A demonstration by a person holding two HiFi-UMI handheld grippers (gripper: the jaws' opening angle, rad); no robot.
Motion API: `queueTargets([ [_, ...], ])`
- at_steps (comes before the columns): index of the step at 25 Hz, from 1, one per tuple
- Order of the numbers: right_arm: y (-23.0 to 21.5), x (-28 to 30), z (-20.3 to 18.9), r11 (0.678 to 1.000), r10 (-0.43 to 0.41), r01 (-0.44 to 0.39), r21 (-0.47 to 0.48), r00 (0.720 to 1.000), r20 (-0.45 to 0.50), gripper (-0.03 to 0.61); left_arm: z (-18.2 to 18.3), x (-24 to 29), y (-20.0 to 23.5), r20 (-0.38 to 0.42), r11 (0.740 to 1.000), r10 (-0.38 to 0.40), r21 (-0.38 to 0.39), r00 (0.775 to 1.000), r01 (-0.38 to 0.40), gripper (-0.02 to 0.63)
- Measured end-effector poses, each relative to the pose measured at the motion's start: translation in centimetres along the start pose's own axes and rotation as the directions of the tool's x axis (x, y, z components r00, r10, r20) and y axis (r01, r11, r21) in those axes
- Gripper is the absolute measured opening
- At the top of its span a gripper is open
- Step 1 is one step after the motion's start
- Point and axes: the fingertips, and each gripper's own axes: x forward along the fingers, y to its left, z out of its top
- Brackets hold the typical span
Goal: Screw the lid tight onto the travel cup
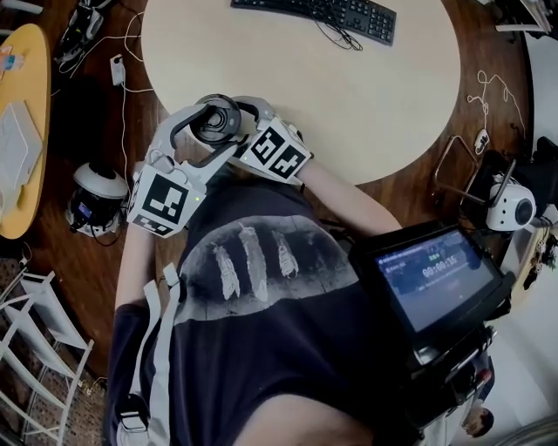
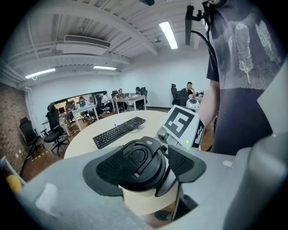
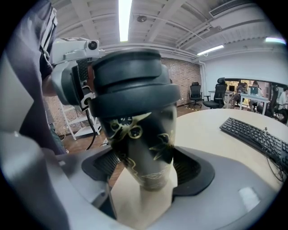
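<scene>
While the left tongs (image 2: 144, 167) clamp wide round the lid (image 2: 140, 158) and the right tongs (image 3: 145, 170) grip the cup (image 3: 143, 143) beneath, a keyboard (image 1: 318, 13) lies well beyond on the table (image 1: 349, 96).

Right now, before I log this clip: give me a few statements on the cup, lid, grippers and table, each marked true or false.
1. The left gripper is closed on the black lid. True.
2. The right gripper holds the travel cup by its patterned body. True.
3. The lid lies apart from the travel cup. False: it sits on top of the cup.
4. A keyboard lies on the round table. True.
5. The keyboard is white. False: it is black.
</scene>
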Motion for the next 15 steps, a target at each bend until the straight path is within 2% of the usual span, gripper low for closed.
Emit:
queueTargets([
  [2, -0.1, 0.1, 0.1, 1.000, -0.001, 0.001, -0.006, 1.000, 0.008, 0.382, 0.0, 0.1, 0.4, 0.011, 0.998, 0.038, -0.048, 0.999, -0.038, 0.304],
  [3, -0.2, 0.1, 0.2, 1.000, -0.001, 0.001, -0.008, 1.000, 0.013, 0.382, 0.0, 0.2, 0.5, 0.015, 0.996, 0.058, -0.067, 0.998, -0.056, 0.249],
  [12, -0.5, 0.1, 0.3, 1.000, -0.007, 0.007, -0.007, 1.000, 0.014, 0.382, 0.1, 0.4, 1.1, -0.002, 0.970, 0.184, -0.163, 0.983, -0.182, 0.248],
  [15, -0.6, 0.1, 0.3, 1.000, -0.008, 0.008, -0.005, 1.000, 0.011, 0.381, 0.2, 0.4, 1.3, -0.009, 0.965, 0.201, -0.169, 0.979, -0.200, 0.249],
])
